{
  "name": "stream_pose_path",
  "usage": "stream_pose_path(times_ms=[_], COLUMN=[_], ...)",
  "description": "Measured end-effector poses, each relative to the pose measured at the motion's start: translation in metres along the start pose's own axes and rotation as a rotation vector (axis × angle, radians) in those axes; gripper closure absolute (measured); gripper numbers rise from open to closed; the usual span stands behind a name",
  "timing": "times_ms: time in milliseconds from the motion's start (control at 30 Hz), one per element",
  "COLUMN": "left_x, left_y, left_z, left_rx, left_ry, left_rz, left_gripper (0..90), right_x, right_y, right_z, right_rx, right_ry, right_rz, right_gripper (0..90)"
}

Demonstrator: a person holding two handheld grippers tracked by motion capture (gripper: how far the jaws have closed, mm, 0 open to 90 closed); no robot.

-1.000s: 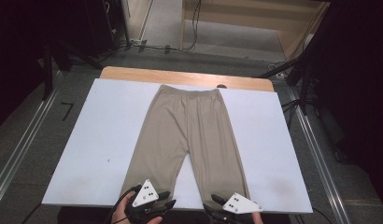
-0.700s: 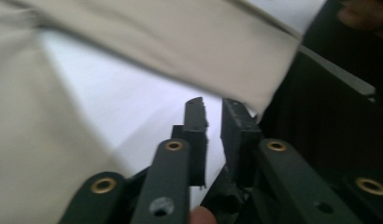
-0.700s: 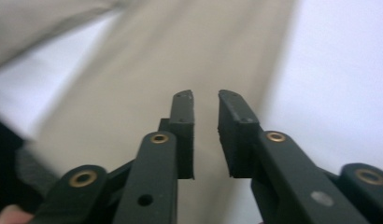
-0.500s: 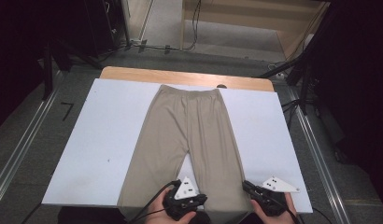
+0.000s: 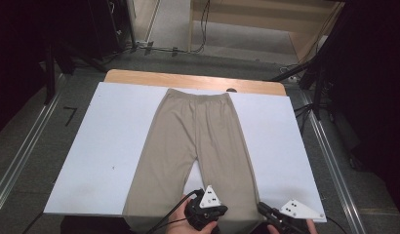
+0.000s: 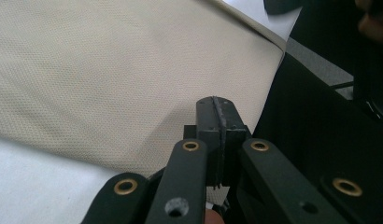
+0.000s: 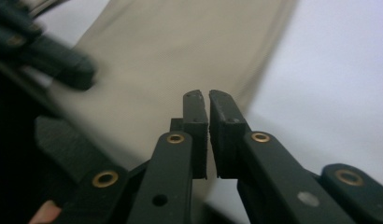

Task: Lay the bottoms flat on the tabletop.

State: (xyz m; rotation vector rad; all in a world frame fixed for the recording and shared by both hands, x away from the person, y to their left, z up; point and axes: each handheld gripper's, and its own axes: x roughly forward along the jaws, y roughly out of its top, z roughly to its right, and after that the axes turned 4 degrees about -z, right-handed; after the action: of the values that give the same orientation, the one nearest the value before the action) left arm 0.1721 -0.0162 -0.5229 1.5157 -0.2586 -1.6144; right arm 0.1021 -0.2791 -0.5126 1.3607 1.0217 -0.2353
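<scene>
Beige trousers [image 5: 198, 136] lie flat on a white board [image 5: 105, 141], waistband far, leg hems at the near edge. My left gripper [image 5: 204, 215] hovers over the hem of the right-hand leg; in the left gripper view its pads [image 6: 216, 105] meet above the beige cloth [image 6: 110, 70] with nothing between them, having just closed. My right gripper [image 5: 275, 215] is just past that leg's outer edge, over the white board. In the right gripper view its jaws [image 7: 208, 100] stand a thin slit apart, empty, having just opened a little over the cloth [image 7: 180, 51].
A wooden table edge [image 5: 188, 80] shows behind the board. Metal floor rails run along the left [image 5: 22, 151] and right [image 5: 334, 165]. Cables lie on the floor at the back [image 5: 203, 29]. The blurred left gripper [image 7: 63, 63] crosses the right gripper view.
Both hands have slid right along the near edge: the left gripper from the left leg's hem to the right leg's, the right gripper out past the trousers. The trousers lie unmoved.
</scene>
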Motion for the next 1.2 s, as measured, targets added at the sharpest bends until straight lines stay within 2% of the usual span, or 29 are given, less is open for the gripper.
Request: stream_pose_path(times_ms=[33, 67, 100, 167, 233, 300, 367, 500, 633, 767, 833, 867, 967, 1033, 1100, 1133, 1200], left_x=[0.000, 0.000, 0.000, 0.000, 0.000, 0.000, 0.000, 0.000, 0.000, 0.000, -0.001, -0.001, -0.001, -0.001, -0.002, -0.002, -0.004], left_y=[0.000, 0.000, 0.000, 0.000, 0.000, 0.000, 0.000, 0.000, 0.000, 0.001, 0.001, 0.001, 0.001, 0.000, 0.000, 0.000, -0.001], left_z=[0.000, 0.001, 0.000, 0.000, 0.000, -0.001, -0.002, -0.003, -0.002, -0.003, -0.003, -0.003, -0.004, -0.004, -0.003, -0.002, -0.001], left_rx=[0.001, 0.003, 0.004, 0.001, 0.000, 0.002, 0.001, 0.001, 0.008, 0.012, 0.013, 0.013, 0.008, 0.005, 0.012, 0.018, 0.022], left_ry=[0.000, 0.002, 0.002, -0.001, -0.004, -0.009, -0.013, -0.018, -0.016, -0.017, -0.019, -0.019, -0.026, -0.036, -0.032, -0.028, -0.021], left_rz=[0.000, -0.001, -0.002, 0.000, 0.003, 0.001, 0.001, -0.001, -0.002, -0.006, -0.008, -0.008, -0.008, -0.002, -0.005, -0.001, -0.002], left_gripper=[90.0, 90.0, 90.0, 90.0, 90.0, 90.0, 90.0, 90.0, 90.0, 90.0, 90.0, 90.0, 90.0, 89.0, 86.5, 85.1, 83.3], right_x=[0.003, 0.005, 0.007, 0.006, 0.003, 0.002, 0.001, -0.001, -0.007, -0.006, -0.005, -0.005, -0.006, -0.008, -0.010, -0.012, -0.016], right_y=[-0.002, -0.005, -0.008, -0.012, -0.015, -0.016, -0.016, -0.018, -0.018, -0.021, -0.023, -0.023, -0.022, -0.023, -0.024, -0.025, -0.027], right_z=[-0.004, -0.006, -0.008, -0.008, -0.007, -0.002, 0.001, 0.010, 0.016, 0.022, 0.024, 0.024, 0.021, 0.020, 0.020, 0.022, 0.025], right_rx=[-0.001, -0.011, -0.008, 0.000, -0.009, 0.008, 0.016, 0.070, 0.072, 0.053, 0.047, 0.048, 0.041, 0.036, 0.035, 0.045, 0.078], right_ry=[-0.033, -0.068, -0.084, -0.094, -0.137, -0.102, -0.089, -0.027, 0.032, -0.030, -0.037, -0.038, -0.089, -0.105, -0.151, -0.140, -0.078], right_rz=[-0.017, -0.034, -0.048, -0.040, -0.050, -0.047, -0.046, -0.035, 0.003, -0.015, -0.023, -0.024, -0.031, -0.038, -0.052, -0.049, -0.019], right_gripper=[72.0, 70.9, 70.5, 71.1, 76.5, 82.4, 86.5, 87.8, 87.9, 87.7, 87.2, 86.1, 77.5, 76.7, 77.9, 79.0, 80.9])
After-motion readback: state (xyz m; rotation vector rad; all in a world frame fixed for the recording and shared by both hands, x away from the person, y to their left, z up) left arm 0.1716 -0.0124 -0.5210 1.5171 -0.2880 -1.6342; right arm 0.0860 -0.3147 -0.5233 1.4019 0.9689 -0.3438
